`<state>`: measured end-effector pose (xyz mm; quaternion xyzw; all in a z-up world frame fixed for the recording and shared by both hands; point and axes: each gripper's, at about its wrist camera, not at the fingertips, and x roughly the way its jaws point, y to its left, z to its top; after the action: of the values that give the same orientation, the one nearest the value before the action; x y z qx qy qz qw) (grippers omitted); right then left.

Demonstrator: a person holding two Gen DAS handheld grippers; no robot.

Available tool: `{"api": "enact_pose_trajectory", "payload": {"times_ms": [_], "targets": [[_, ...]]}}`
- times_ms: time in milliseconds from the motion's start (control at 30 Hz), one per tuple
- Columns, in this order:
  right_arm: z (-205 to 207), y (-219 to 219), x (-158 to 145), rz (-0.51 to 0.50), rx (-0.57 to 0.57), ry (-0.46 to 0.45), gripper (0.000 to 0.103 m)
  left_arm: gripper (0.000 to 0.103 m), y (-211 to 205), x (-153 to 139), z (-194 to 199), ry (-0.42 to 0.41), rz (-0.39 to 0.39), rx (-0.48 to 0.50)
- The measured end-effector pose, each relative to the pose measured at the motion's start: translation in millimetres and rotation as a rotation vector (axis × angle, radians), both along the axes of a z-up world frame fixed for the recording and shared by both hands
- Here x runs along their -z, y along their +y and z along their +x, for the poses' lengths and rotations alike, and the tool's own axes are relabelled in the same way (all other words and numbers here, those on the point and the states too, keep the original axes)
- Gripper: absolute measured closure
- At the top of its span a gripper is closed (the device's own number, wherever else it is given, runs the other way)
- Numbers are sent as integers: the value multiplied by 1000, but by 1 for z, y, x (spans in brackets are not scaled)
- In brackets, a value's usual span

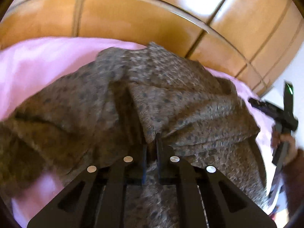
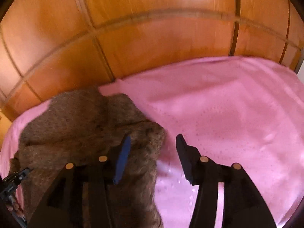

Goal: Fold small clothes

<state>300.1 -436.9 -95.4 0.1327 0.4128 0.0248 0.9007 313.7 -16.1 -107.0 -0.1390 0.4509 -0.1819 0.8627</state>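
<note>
A brown spotted garment (image 1: 171, 87) lies bunched on a pink sheet (image 1: 38, 66). My left gripper (image 1: 152, 146) is shut on a raised fold of this garment, which drapes away from the jaws on both sides. In the right wrist view the same garment (image 2: 76, 117) sits at the left. My right gripper (image 2: 153, 140) stands open over its right edge. Its blue-padded finger (image 2: 123, 152) is above the cloth and its other finger (image 2: 182, 148) is above the pink sheet (image 2: 228, 104). Nothing is pinched between them.
Wooden wardrobe panels (image 2: 133, 38) rise directly behind the pink surface. A person's hand (image 1: 285, 138) holds the right gripper's handle at the far right of the left wrist view. To the right of the garment lies bare pink sheet.
</note>
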Motion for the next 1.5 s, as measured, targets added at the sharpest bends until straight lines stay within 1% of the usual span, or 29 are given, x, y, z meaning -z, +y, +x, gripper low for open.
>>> {"api": "enact_pose_trajectory", "payload": {"times_ms": [67, 133, 167, 200, 267, 333, 367, 400, 467, 500, 533, 567, 600, 633, 700, 767, 833, 867, 1000, 1100, 1167, 1267, 1333, 1367, 1400, 1433, 1467, 1500], "targets": [[-13, 14, -6, 21, -61, -16, 53, 96, 10, 0, -3, 21, -54, -29], [-21, 37, -2, 10, -131, 5, 53, 96, 16, -4, -8, 22, -80, -45], [-23, 47, 5, -5, -158, 34, 51, 96, 20, -7, -14, 20, -89, -54], [-22, 58, 17, -39, -174, 83, 47, 96, 27, -11, -24, 20, -100, -69], [-21, 68, 36, -94, -158, 144, 47, 96, 43, -18, -41, 19, -115, -101], [-27, 67, 34, -89, -139, 128, 46, 96, 70, -26, -65, 15, -120, -156], [-31, 67, 30, -71, -134, 120, 43, 96, 84, -29, -78, 14, -120, -187], [-41, 68, 22, -41, -133, 100, 39, 96, 105, -31, -93, 17, -122, -232], [-59, 73, 7, -17, -145, 56, 35, 96, 140, -32, -119, 32, -124, -317], [-71, 81, 0, -4, -163, 27, 32, 96, 163, -31, -137, 43, -118, -382], [-81, 87, -3, 8, -181, 13, 31, 86, 186, -29, -155, 58, -116, -448], [-91, 93, -5, 21, -203, 6, 29, 73, 203, -27, -167, 66, -128, -493], [-102, 102, -4, 37, -232, 4, 29, 51, 226, -25, -187, 71, -162, -566], [-111, 111, -2, 45, -253, 7, 29, 48, 246, -24, -206, 66, -200, -633], [-129, 127, 4, 42, -289, 17, 29, 48, 275, -24, -234, 68, -254, -703], [-143, 142, 7, 41, -311, 27, 29, 48, 291, -22, -254, 76, -293, -748], [-151, 158, 12, 52, -339, 44, 29, 48, 304, -14, -268, 99, -399, -758], [-155, 165, 13, 49, -348, 46, 29, 48, 309, -9, -274, 110, -463, -765], [-160, 184, 15, 45, -380, 52, 29, 48, 311, 1, -277, 125, -670, -766], [-171, 197, 15, 9, -401, 43, 29, 48, 309, 3, -270, 127, -758, -764], [-174, 201, 17, 8, -408, 46, 28, 48, 315, 4, -269, 144, -781, -805], [-174, 205, 21, 3, -409, 63, 28, 48, 318, 10, -260, 165, -827, -856], [-174, 208, 25, 3, -412, 72, 28, 48, 321, 18, -254, 201, -846, -898], [-176, 206, 26, 3, -411, 76, 28, 58, 322, 23, -251, 221, -857, -919], [-176, 207, 28, 3, -412, 80, 28, 75, 323, 26, -249, 230, -847, -930], [-176, 208, 29, 4, -412, 84, 28, 83, 323, 25, -246, 238, -813, -940], [-176, 208, 30, 4, -412, 87, 28, 93, 323, 24, -245, 237, -790, -945], [-176, 209, 31, 0, -413, 90, 28, 96, 323, 18, -240, 221, -769, -938]]}}
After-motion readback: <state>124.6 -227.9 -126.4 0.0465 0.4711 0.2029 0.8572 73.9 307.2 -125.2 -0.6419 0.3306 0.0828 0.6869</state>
